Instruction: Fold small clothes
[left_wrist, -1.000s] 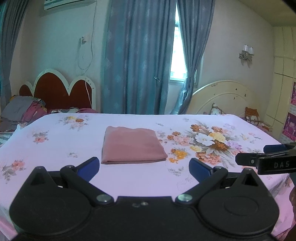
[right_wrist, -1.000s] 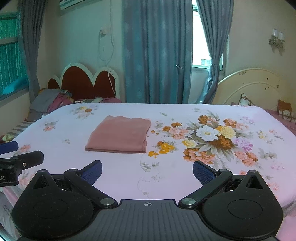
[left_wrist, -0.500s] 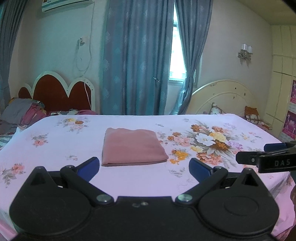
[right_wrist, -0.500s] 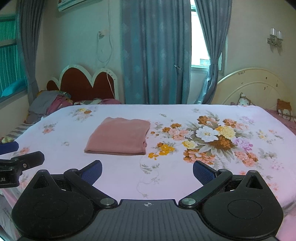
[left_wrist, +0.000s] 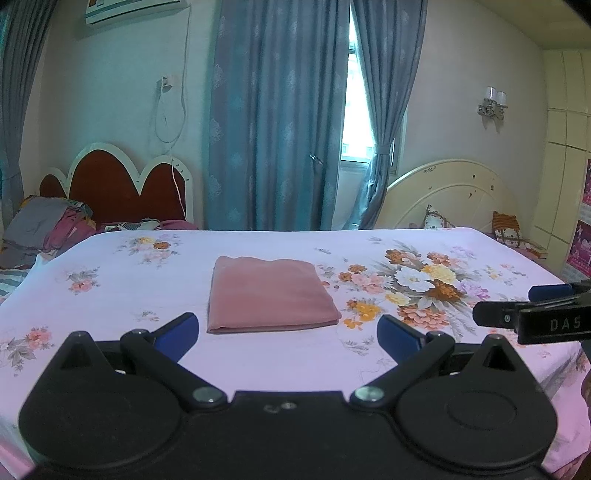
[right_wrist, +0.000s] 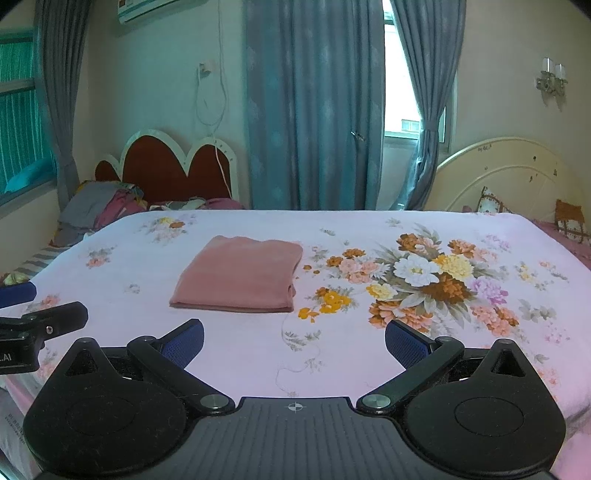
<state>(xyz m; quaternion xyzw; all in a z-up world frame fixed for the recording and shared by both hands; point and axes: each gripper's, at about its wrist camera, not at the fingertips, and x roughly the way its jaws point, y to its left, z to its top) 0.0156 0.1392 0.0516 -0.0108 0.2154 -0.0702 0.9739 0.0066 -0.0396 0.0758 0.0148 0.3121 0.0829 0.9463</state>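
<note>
Both hand-held grippers, left (left_wrist: 287, 330) and right (right_wrist: 293, 341), backing away spread and empty, leaving the cloth (left_wrist: 269, 298) lying folded mid-bed (left_wrist: 110, 295), likely finishing this fold.

A wide bed under a pale pink sheet printed with flowers (left_wrist: 110, 295) fills mid-frame. A folded, rectangular dusty-pink cloth (left_wrist: 269, 293) lies flat at its centre, just left of the large floral bouquet print (left_wrist: 417, 284).
</note>
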